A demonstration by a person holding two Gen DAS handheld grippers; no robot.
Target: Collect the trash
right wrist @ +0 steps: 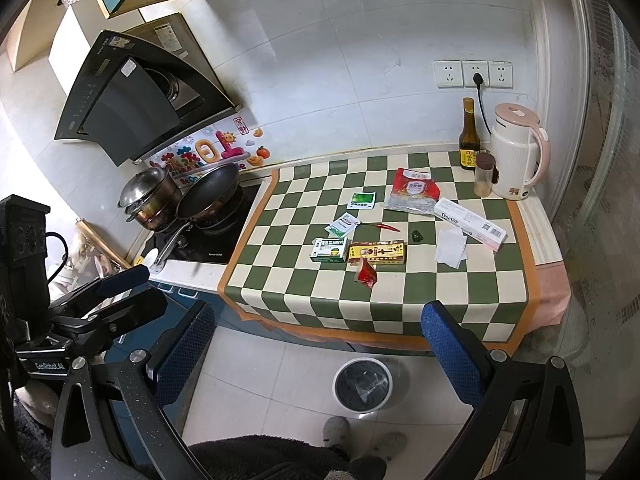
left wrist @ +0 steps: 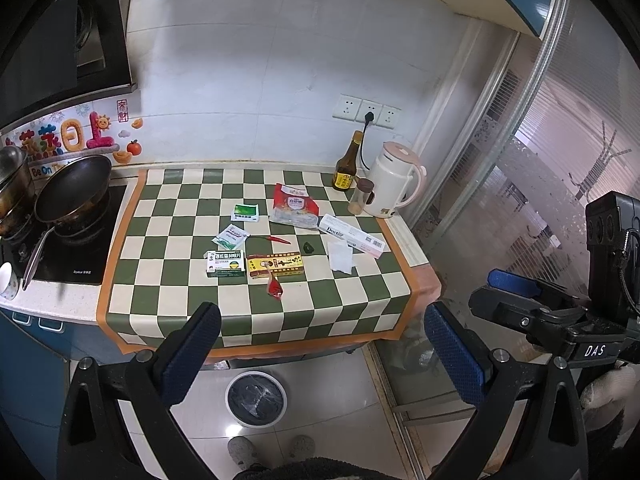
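Mostly the trash is small packets, flat boxes, a red chili (left wrist: pixel 276 239) and a white tissue (left wrist: pixel 340 256), scattered at the centre of the green-and-cream checkered cloth (left wrist: pixel 200 312). Below it, a bin (left wrist: pixel 256 398) stands on the tiled floor. Left gripper (left wrist: pixel 320 354) and right gripper (right wrist: pixel 320 354) hold their jaws wide apart, empty.

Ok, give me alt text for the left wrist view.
The open left tool hangs before a checkered counter mat scattered with trash: medicine boxes, sachets, a white tissue. A lined bin stands on the floor below.
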